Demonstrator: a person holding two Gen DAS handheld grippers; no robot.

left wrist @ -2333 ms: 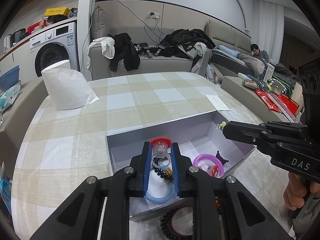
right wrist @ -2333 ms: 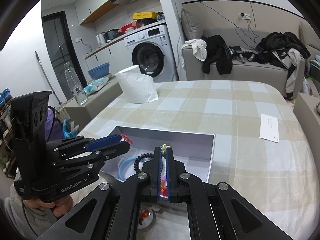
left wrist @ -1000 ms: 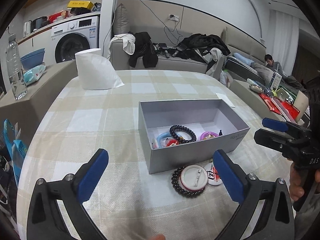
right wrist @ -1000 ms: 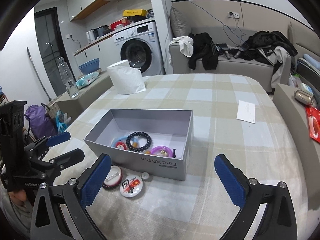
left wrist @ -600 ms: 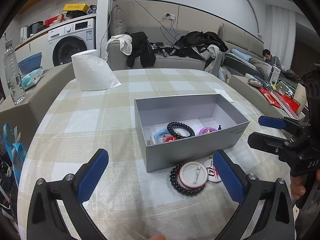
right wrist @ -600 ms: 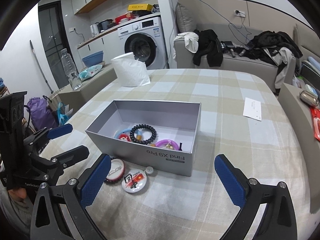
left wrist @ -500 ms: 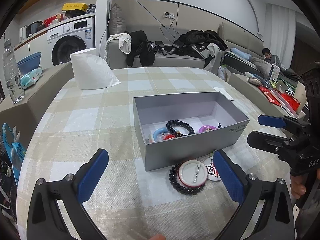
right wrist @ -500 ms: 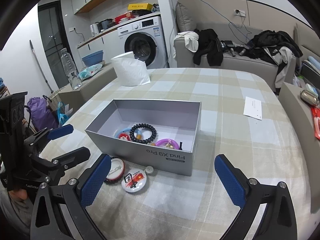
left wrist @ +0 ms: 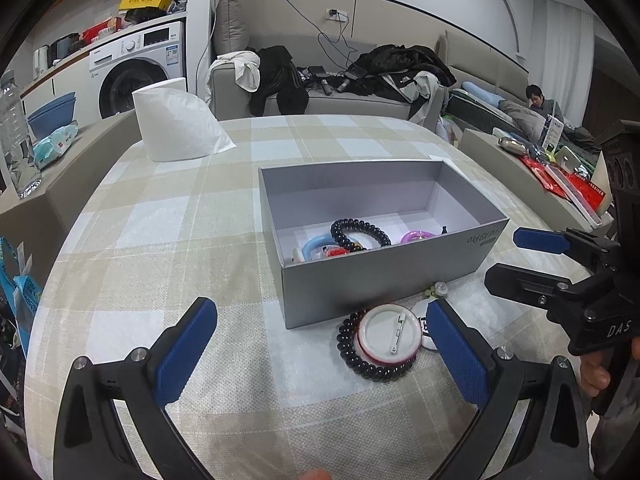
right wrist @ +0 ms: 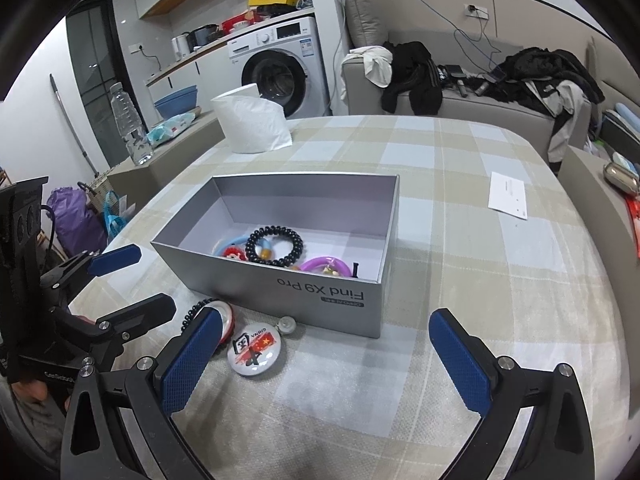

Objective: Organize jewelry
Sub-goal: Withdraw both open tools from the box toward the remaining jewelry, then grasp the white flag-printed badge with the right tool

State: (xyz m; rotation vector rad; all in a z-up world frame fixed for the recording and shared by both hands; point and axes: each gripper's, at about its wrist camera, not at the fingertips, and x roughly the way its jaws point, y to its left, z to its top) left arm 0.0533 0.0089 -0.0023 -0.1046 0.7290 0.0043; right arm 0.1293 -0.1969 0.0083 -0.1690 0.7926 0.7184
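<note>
Rectangular grey cardboard box (right wrist: pixel 320 292) beside round glossy badge (right wrist: pixel 253 349).

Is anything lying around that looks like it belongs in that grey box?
Yes. Outside the grey box, against its near wall, lie a black bead bracelet under a face-down pin badge, a flag badge and a small clear charm.

Box top: the grey box (right wrist: pixel 320 292) is sitting open, its walls standing all round.
Box floor, far half: lying bare behind the black bead bracelet (right wrist: pixel 274 247), blue ring (left wrist: pixel 313 246) and purple ring (right wrist: pixel 323 266), which are crowding the near end.
Near wall: the white badge (left wrist: pixel 389 334), a second bead bracelet (left wrist: pixel 374 368) around it, and the flag badge (right wrist: pixel 253 348) are lying just in front.
Right of box: checked tablecloth (right wrist: pixel 460 280) is running bare toward the paper slip (right wrist: pixel 507 195).
Far left: the white bag (left wrist: pixel 176 126) is standing well apart.
Left flank: the left gripper (right wrist: pixel 134 284) is hovering beside the badges.
</note>
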